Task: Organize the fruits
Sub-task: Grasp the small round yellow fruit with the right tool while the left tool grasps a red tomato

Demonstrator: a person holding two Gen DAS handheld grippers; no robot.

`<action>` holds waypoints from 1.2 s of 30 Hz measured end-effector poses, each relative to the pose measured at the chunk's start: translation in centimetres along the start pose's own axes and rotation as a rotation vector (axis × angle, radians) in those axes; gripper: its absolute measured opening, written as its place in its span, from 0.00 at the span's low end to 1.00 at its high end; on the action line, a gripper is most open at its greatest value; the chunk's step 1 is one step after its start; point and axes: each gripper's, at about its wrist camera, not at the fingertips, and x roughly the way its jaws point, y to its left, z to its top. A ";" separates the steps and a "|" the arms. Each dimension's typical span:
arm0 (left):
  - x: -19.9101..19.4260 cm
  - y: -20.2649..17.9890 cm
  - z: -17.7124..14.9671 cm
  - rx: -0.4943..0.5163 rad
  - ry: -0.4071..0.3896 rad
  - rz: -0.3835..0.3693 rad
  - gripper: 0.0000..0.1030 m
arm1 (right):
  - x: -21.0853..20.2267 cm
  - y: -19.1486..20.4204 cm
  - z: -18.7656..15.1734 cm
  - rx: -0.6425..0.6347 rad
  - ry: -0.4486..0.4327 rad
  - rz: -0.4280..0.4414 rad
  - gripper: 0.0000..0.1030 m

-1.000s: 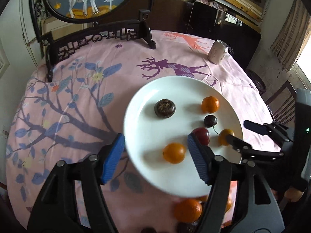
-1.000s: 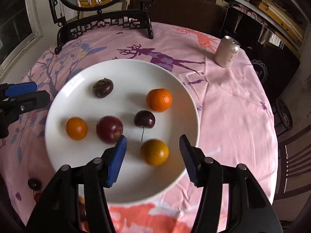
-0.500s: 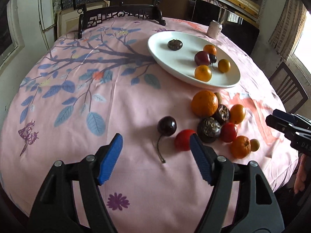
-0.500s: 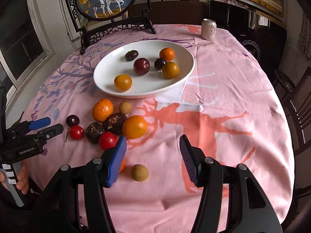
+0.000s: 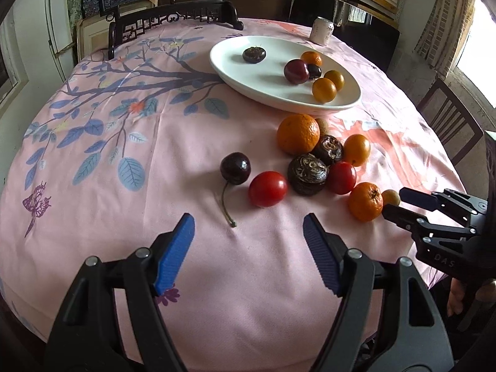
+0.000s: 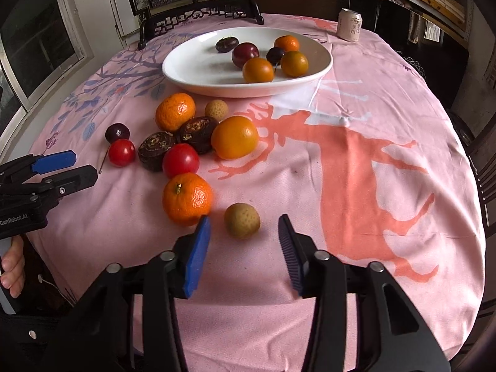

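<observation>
Both grippers are pulling back from the white plate [image 6: 322, 65], where six fruits are now sitting, and are lowering toward the loose fruit on the pink tablecloth [image 6: 356, 167]. The left gripper [image 5: 248, 248] is hanging wide open and empty, its jaws facing a dark cherry [image 5: 235, 167] and a red tomato [image 5: 268, 188]. The right gripper [image 6: 243, 249] is also open and empty, closing in on a small tan longan [image 6: 242, 220] beside a mandarin [image 6: 187, 198]. Another round of picking seems to be starting.

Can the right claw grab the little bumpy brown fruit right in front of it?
Probably yes. The right claw is open, and the bumpy brown fruit sits just ahead between its fingers. Only the tangerine beside the left finger crowds it a little.
</observation>
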 end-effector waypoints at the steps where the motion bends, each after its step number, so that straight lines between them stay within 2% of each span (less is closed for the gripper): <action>1: 0.1 0.0 0.0 -0.003 0.006 -0.013 0.72 | 0.4 0.1 0.0 0.000 0.009 0.009 0.24; 5: 0.6 -0.1 0.2 -0.020 0.018 -0.030 0.72 | 0.0 0.0 0.0 0.013 -0.007 0.030 0.24; 8: 0.9 -0.5 0.5 -0.024 0.025 -0.058 0.67 | -0.6 -0.3 0.0 0.021 -0.020 0.024 0.24; 12: 2.1 -1.5 0.7 -0.005 0.062 -0.080 0.40 | -0.9 -1.3 -0.2 0.061 -0.015 0.027 0.24; 13: 2.5 -1.6 0.7 -0.006 0.073 -0.083 0.38 | -0.9 -1.5 -0.3 0.068 -0.016 0.029 0.24; 16: 3.4 -1.6 1.0 -0.020 0.085 -0.077 0.37 | -1.2 -1.8 -0.3 0.076 -0.020 0.034 0.24; 19: 3.7 -1.6 1.5 -0.006 0.069 -0.023 0.38 | -1.3 -1.8 -0.3 0.079 -0.022 0.043 0.24; 24: 4.5 -1.3 2.5 -0.009 0.064 -0.019 0.38 | -1.0 -2.1 -0.3 0.097 -0.011 0.065 0.24; 27: 4.8 -1.4 3.0 0.000 0.056 -0.003 0.32 | -0.9 -2.0 -0.2 0.097 -0.009 0.066 0.24; 36: 2.1 -1.5 2.7 -0.008 0.007 -0.050 0.32 | -1.2 -1.6 0.4 0.089 -0.021 0.071 0.24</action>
